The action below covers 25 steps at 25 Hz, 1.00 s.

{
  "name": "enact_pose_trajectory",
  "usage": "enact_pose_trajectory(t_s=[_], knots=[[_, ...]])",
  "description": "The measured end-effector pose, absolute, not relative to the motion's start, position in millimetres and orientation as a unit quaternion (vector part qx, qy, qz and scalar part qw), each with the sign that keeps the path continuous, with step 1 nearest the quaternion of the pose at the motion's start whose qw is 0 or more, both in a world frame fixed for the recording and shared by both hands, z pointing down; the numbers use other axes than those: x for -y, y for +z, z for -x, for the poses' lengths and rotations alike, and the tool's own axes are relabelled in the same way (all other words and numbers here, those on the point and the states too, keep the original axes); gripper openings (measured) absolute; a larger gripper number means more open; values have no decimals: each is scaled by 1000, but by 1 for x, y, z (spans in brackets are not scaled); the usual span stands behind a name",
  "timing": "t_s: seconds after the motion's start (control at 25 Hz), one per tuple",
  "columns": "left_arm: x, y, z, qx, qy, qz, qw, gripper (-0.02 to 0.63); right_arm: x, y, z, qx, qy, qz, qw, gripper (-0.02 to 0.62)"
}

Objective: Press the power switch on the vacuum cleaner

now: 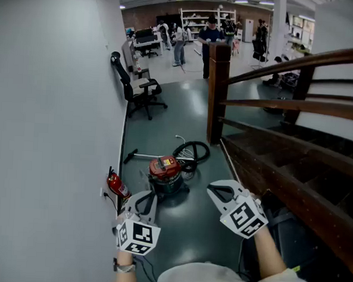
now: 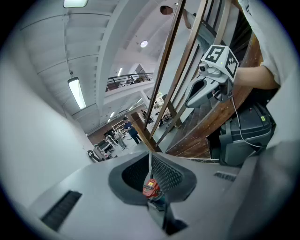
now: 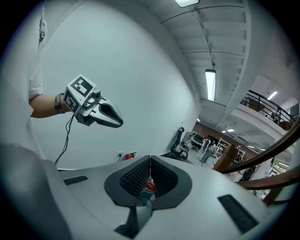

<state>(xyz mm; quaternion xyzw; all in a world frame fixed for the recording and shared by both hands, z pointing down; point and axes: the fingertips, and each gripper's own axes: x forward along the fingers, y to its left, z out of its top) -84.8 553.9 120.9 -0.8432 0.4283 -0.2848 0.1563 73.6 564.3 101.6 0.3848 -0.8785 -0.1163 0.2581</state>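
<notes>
The vacuum cleaner (image 1: 164,172) stands on the dark floor ahead of me; it has a red top and a dark round body. Its black hose (image 1: 191,151) lies coiled behind it, and its wand (image 1: 144,156) points left. Both grippers hang in the air short of it, touching nothing. My left gripper (image 1: 150,194) is shut, its pads meeting at the tip (image 2: 150,155), and the vacuum cleaner (image 2: 151,187) shows through the slit beneath. My right gripper (image 1: 213,189) is shut too, pads together (image 3: 150,160), with the red top (image 3: 149,186) visible below them.
A white wall runs along the left, with a red fire extinguisher (image 1: 118,185) at its foot. A wooden post (image 1: 217,92) and stair rails rise on the right. A black office chair (image 1: 138,88) stands further back. People stand far off. A dark case (image 2: 246,133) sits by the stairs.
</notes>
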Motion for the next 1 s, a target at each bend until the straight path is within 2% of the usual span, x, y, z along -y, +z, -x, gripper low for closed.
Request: enact_pose_trajectory(t_s=[0.44, 0.68, 1.0], knots=[[-562, 126, 82, -428, -271, 852, 134, 14, -575, 100, -74, 876, -127, -384, 263, 29], [-568, 127, 68, -422, -276, 852, 140, 14, -575, 88, -81, 883, -135, -394, 215, 29], [-571, 133, 49, -421, -288, 850, 135, 14, -574, 92, -102, 884, -132, -385, 229, 31]])
